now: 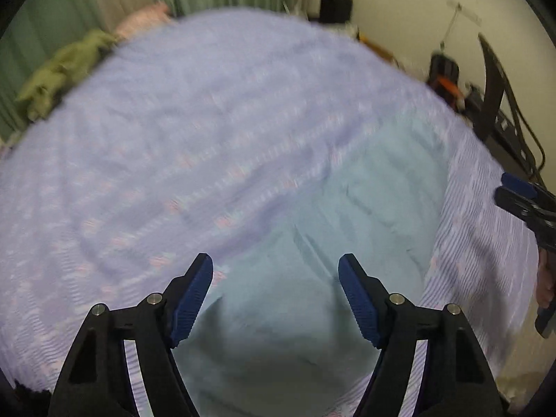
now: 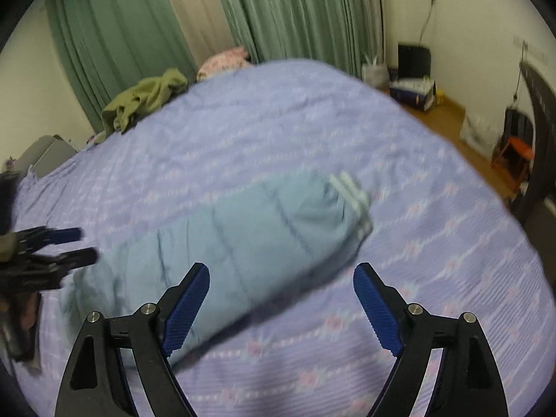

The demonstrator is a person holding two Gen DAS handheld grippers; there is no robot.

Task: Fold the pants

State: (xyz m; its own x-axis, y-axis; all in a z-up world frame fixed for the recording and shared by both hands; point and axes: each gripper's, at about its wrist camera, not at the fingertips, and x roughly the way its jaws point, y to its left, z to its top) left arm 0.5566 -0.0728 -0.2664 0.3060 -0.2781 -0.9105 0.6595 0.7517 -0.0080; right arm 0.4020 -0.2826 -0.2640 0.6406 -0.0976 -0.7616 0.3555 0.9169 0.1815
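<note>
Light blue pants (image 2: pixel 243 243) lie folded in a long bundle on the purple bedspread (image 2: pixel 278 121), with white stripes at the far end (image 2: pixel 351 191). They also show in the left wrist view (image 1: pixel 312 260). My left gripper (image 1: pixel 276 271) is open and empty, hovering above the near part of the pants. It also shows in the right wrist view (image 2: pixel 76 243) at the left end of the pants. My right gripper (image 2: pixel 281 278) is open and empty above the pants' near edge; it shows in the left wrist view (image 1: pixel 514 191) at the right. Both views are blurred.
A green garment (image 2: pixel 146 97) and a pink pillow (image 2: pixel 226 59) lie at the bed's far edge by green curtains (image 2: pixel 295 10). A wooden floor (image 2: pixel 448 118) with boxes, a black speaker (image 2: pixel 413 59) and an orange stool (image 2: pixel 517 153) lies right of the bed.
</note>
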